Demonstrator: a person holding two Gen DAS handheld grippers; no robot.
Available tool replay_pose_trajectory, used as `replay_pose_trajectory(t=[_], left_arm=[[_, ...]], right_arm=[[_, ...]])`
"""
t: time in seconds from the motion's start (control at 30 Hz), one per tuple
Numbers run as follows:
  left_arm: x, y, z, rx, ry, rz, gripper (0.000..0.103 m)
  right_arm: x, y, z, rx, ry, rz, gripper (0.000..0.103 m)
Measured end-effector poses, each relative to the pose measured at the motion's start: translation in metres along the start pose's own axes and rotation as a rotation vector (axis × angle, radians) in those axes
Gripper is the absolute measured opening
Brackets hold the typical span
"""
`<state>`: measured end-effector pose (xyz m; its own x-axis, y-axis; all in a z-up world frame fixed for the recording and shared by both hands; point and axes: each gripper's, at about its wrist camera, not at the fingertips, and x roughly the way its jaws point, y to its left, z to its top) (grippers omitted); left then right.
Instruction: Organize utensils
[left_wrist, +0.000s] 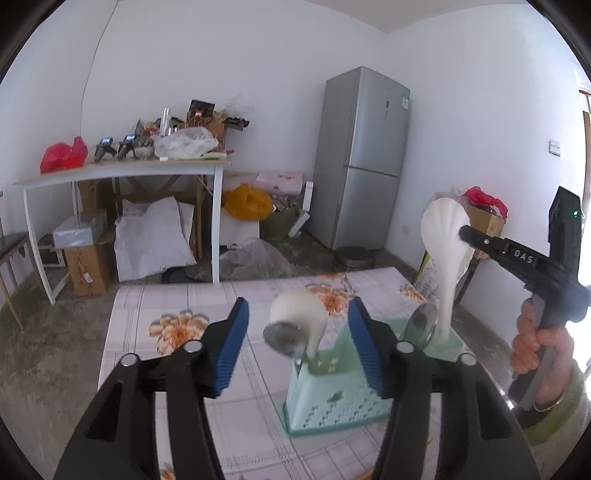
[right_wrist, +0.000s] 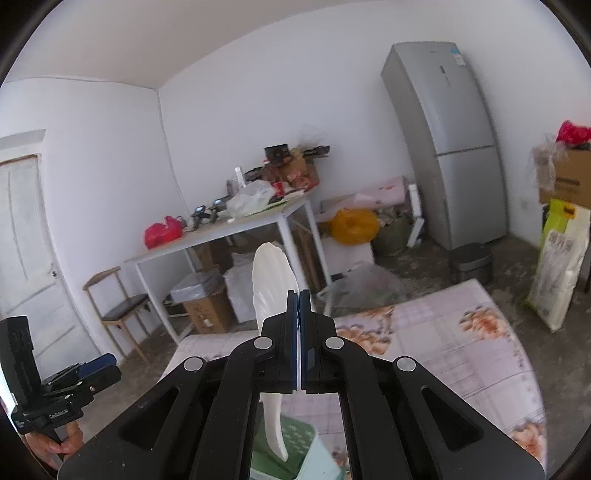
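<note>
Here, in the left wrist view, the left gripper (left_wrist: 297, 343) fills the lower part of the frame with its blue-padded fingers (left_wrist: 231, 350) standing wide apart, nothing pressed between them. In the gap between the pads, a white ladle (left_wrist: 299, 314) and a metal spoon (left_wrist: 284, 338) stand with their heads up, handles down in the mint-green utensil holder (left_wrist: 332, 402), which sits at lower centre on the floral tablecloth (left_wrist: 155, 306). A second metal spoon (left_wrist: 421, 323) leans at the holder's right end.

At the right of that frame, the right gripper (left_wrist: 466, 233) pinches the bowl of a white shell-shaped spoon (left_wrist: 445, 236), whose handle reaches down to the holder's right end. A hand (left_wrist: 535, 347) grips its handle at the right edge.

In the right wrist view, the right gripper (right_wrist: 299, 325) shows its pads nearly together at centre, clamped on the white shell-shaped spoon (right_wrist: 267, 280), with the handle hanging below toward the green holder (right_wrist: 299, 443) at the bottom. The left gripper (right_wrist: 94, 373) appears at the lower left edge.

A grey refrigerator (left_wrist: 364, 155) stands against the back wall, right of a cluttered white table (left_wrist: 122, 171).
</note>
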<state>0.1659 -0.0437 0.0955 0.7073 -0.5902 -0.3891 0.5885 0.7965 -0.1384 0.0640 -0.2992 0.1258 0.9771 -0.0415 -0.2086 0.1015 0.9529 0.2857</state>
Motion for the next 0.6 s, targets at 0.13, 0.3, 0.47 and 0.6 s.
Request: replay_pose_trajectory(t=[0.13, 0.3, 0.47, 0.6], left_arm=[[0.001, 0.010, -0.016, -0.052, 0.046, -0.030, 0.064], [0.005, 0.014, -0.029, -0.084, 0.086, -0.076, 0.073], [0.017, 0.017, -0.038, -0.133, 0.133, -0.134, 0.080], [0.029, 0.019, -0.042, -0.176, 0.169, -0.175, 0.083]], right_arm=[[0.004, 0.000, -0.015, -0.017, 0.011, -0.007, 0.000], [0.002, -0.005, -0.031, 0.007, 0.070, 0.029, 0.004], [-0.009, -0.017, -0.038, 0.078, 0.127, 0.068, 0.030], [-0.019, -0.030, -0.040, 0.168, 0.161, 0.092, 0.048]])
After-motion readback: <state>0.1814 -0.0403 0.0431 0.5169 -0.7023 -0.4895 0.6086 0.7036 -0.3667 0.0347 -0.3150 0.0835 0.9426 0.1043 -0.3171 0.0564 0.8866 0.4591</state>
